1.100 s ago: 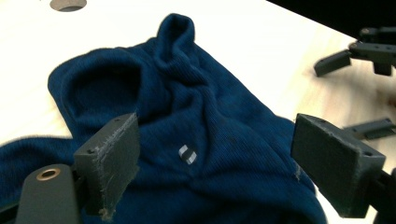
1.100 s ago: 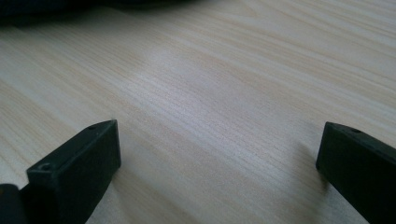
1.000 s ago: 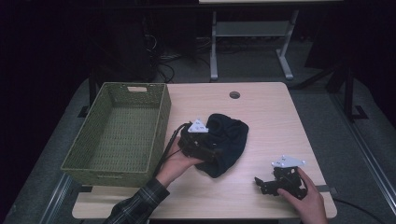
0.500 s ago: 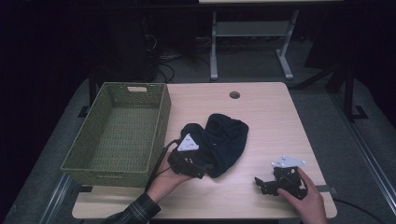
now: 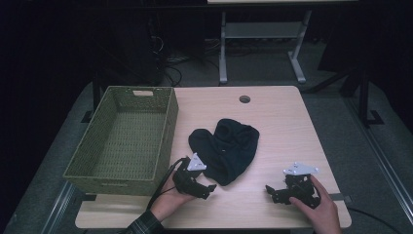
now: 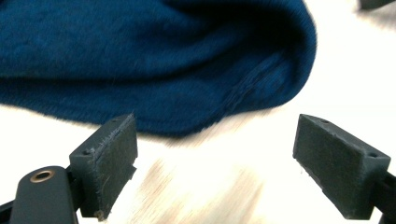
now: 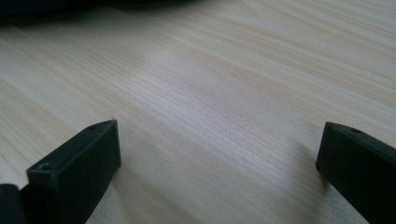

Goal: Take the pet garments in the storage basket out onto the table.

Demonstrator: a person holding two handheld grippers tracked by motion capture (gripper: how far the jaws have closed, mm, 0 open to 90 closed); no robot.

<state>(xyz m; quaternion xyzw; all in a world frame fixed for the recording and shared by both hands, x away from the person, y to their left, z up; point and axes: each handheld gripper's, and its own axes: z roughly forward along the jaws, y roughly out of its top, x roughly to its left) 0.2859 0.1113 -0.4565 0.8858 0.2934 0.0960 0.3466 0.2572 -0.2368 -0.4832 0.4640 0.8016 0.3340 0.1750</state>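
A dark blue knitted garment (image 5: 225, 149) lay crumpled near the middle of a pale wooden table (image 5: 272, 112), just right of an empty green woven basket (image 5: 124, 139) that stood at the table's left edge. The left gripper (image 5: 207, 187), held in a hand with a plaid sleeve at the table's near edge, sat just beside the garment's nearest hem with its jaws spread wide and nothing between them — in the left gripper view the blue knit (image 6: 154, 60) lay flat on the wood just beyond the pads (image 6: 112, 161), apart from them. The right gripper (image 5: 272, 191) rested low over bare wood toward the near right corner, well apart from the garment, its jaws likewise spread and empty; the right gripper view showed the pale wood grain (image 7: 224, 102) between its two black fingers (image 7: 77, 172), with a dark strip of cloth at the top left edge. A round cable hole (image 5: 244, 99) marked the table's far side — beyond it stood a grey metal frame (image 5: 263, 44) on dark carpet.
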